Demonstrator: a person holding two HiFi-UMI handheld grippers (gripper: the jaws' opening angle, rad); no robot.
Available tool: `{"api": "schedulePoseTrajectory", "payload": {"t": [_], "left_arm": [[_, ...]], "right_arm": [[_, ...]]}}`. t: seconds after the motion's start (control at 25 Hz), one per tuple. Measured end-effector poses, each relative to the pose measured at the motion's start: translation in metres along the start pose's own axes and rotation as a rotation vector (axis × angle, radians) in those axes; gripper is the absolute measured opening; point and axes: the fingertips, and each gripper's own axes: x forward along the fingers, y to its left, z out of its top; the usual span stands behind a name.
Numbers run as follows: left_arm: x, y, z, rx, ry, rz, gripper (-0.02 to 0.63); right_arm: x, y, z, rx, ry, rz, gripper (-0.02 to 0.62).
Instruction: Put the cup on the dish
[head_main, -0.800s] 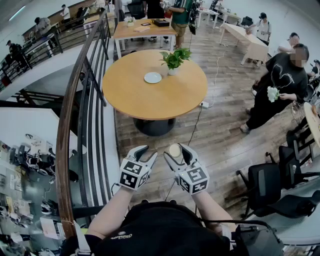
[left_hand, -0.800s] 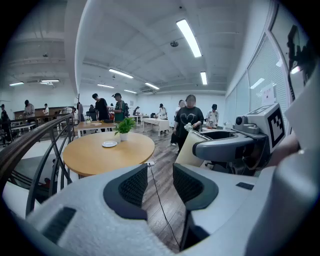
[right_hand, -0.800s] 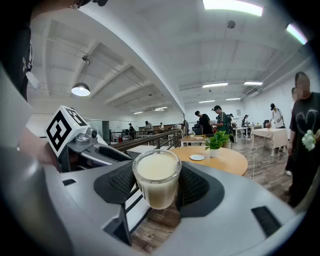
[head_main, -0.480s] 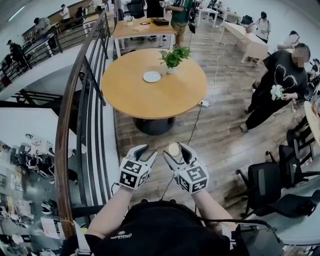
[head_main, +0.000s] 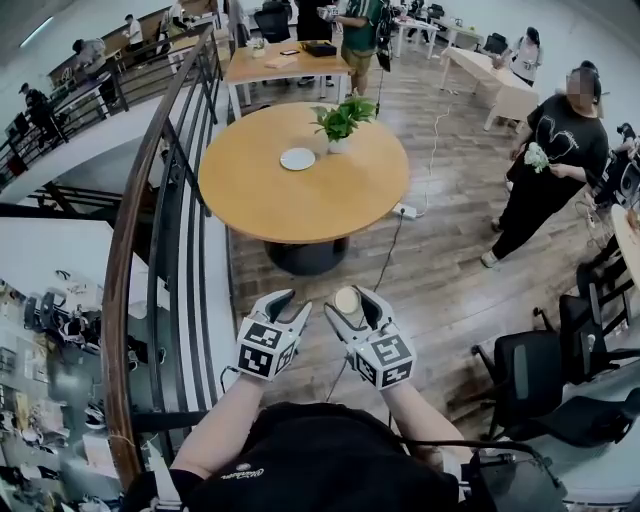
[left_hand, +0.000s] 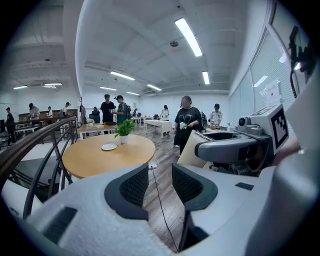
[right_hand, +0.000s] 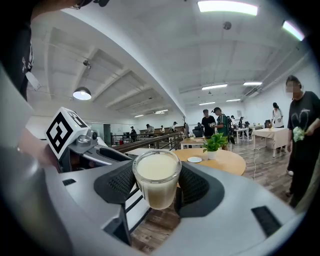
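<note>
round table (head_main: 300, 205) | potted plant (head_main: 338, 120) on it | railing (head_main: 126, 260) left | office chair (head_main: 530, 378) right

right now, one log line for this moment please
right gripper: shut on cup | left gripper: open, empty | dish: bare, on round table ahead | cup: not yet on dish

The person wears a black top (head_main: 310, 455). The left gripper (head_main: 293, 303) and right gripper (head_main: 352, 300) have pale grey moulded shells, each carrying a white cube (head_main: 263, 348) printed with black square markers. Their fingers (left_hand: 134, 186) are lined with dark, finely ribbed pads.
</note>
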Motion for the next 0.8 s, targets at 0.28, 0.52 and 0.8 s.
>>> {"api": "schedulePoseTrajectory", "payload": {"t": [0.28, 0.52, 0.8], "left_arm": [[0.015, -0.019, 0.002, -0.037, -0.015, 0.068, 0.137], [0.035, -0.02, 0.008, -0.051, -0.007, 0.077, 0.137], [0.062, 0.006, 0.015, -0.072, -0.004, 0.082, 0.137]], "right_arm": [[-0.016, -0.029, -0.004, -0.004, 0.004, 0.013, 0.264], [-0.008, -0.048, -0.001, -0.012, 0.004, 0.018, 0.264], [0.022, -0.069, 0.003, -0.019, 0.009, 0.02, 0.264]]}}
